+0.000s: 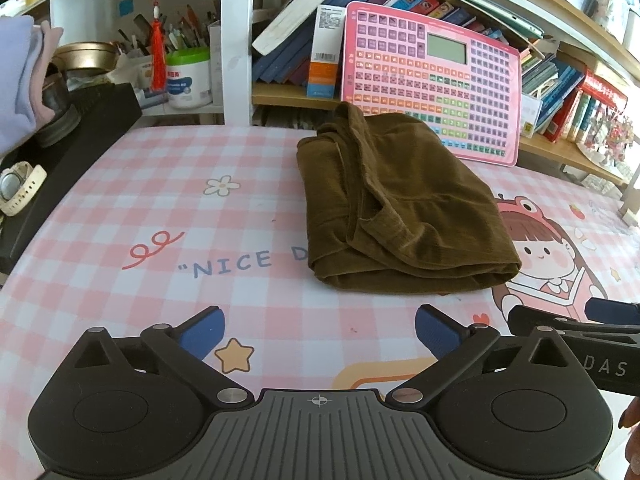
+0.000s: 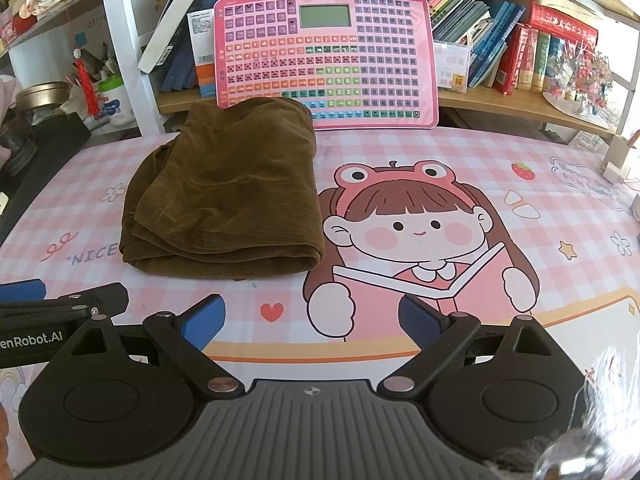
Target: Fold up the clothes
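Note:
A brown corduroy garment [image 1: 400, 208] lies folded into a thick rectangle on the pink checked cartoon mat [image 1: 160, 184]; it also shows in the right wrist view [image 2: 228, 192]. My left gripper [image 1: 318, 334] is open and empty, hovering above the mat in front of the garment's near edge. My right gripper [image 2: 312, 320] is open and empty, to the right of the garment's near corner, above the cartoon girl [image 2: 408, 232]. Neither gripper touches the cloth. The right gripper's fingers [image 1: 560, 324] show at the right edge of the left wrist view.
A pink learning tablet [image 2: 324, 56] leans against bookshelves behind the garment. Books [image 2: 520, 52] fill the shelves. At the left stand a black box [image 1: 80, 136], a watch [image 1: 16, 192], a white tub [image 1: 188, 80] and folded pastel clothes [image 1: 20, 80].

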Demonstrator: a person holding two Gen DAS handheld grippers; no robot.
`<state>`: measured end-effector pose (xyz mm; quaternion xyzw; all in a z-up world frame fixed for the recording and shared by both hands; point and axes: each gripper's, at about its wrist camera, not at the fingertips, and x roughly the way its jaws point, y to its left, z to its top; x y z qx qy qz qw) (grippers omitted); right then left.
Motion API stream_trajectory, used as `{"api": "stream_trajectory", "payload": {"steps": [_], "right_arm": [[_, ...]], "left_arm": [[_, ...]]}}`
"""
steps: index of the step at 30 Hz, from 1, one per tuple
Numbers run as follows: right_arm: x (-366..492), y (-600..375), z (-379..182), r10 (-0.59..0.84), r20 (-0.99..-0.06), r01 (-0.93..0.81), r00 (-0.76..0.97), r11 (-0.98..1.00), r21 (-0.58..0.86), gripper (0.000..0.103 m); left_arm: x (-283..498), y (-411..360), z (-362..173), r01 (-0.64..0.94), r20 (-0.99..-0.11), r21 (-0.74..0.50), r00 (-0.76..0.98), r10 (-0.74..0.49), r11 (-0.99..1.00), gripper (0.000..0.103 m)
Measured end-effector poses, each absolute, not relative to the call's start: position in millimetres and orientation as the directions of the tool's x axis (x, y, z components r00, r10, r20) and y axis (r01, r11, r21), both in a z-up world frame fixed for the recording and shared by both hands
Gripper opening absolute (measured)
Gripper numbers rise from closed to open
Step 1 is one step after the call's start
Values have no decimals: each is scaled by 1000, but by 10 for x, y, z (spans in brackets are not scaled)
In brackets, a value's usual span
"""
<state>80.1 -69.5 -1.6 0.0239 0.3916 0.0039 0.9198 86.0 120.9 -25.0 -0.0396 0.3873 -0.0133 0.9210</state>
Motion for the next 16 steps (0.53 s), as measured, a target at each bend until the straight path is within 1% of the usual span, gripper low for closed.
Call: {"api": "stream_trajectory", "payload": {"steps": [16], "right_arm": [[817, -711, -51, 26, -730, 18, 683, 999, 51, 94]], "left_arm": [[883, 1194, -276, -1, -720, -72, 692, -51, 997, 103]]}}
